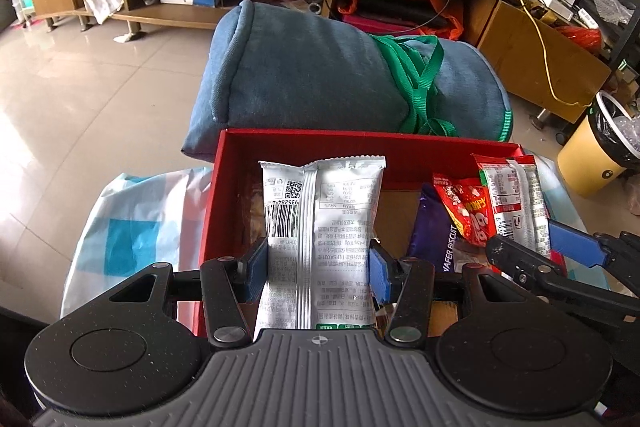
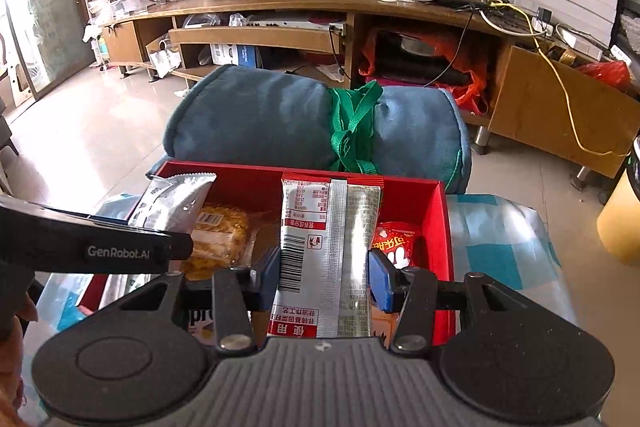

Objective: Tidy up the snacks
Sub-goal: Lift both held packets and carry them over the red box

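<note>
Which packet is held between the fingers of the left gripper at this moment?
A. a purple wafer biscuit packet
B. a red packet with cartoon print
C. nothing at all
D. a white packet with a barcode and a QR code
D: in the left wrist view the left gripper has its blue fingers pressed on both sides of the white packet, above the red box.
</note>
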`<state>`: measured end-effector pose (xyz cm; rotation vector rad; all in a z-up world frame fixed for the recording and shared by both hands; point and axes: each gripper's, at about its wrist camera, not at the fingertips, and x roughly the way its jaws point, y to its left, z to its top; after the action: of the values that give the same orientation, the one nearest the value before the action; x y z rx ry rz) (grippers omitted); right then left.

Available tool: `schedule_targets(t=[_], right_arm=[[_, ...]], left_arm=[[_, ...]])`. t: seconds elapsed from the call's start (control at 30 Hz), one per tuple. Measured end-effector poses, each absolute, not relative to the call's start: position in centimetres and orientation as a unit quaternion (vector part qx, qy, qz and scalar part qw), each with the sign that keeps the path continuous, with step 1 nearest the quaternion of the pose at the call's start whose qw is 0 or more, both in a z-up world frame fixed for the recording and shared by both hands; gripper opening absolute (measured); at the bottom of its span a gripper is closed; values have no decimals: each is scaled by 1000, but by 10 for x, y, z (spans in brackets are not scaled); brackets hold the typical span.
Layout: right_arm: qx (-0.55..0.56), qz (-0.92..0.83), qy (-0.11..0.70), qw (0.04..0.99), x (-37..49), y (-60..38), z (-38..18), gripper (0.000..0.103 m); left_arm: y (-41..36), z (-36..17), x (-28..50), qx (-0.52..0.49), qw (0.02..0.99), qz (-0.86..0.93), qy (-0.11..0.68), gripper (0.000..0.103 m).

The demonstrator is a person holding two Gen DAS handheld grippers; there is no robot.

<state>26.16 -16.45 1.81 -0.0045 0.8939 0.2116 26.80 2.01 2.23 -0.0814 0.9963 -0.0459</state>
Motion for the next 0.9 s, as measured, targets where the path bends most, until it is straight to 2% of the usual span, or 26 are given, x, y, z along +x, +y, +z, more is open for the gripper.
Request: schedule_targets(t=[0.9], right_arm=[[-23,101,460,882,293,-154,-22,43]], left_arm=[[15,-6,295,-29,866,2,500,61]])
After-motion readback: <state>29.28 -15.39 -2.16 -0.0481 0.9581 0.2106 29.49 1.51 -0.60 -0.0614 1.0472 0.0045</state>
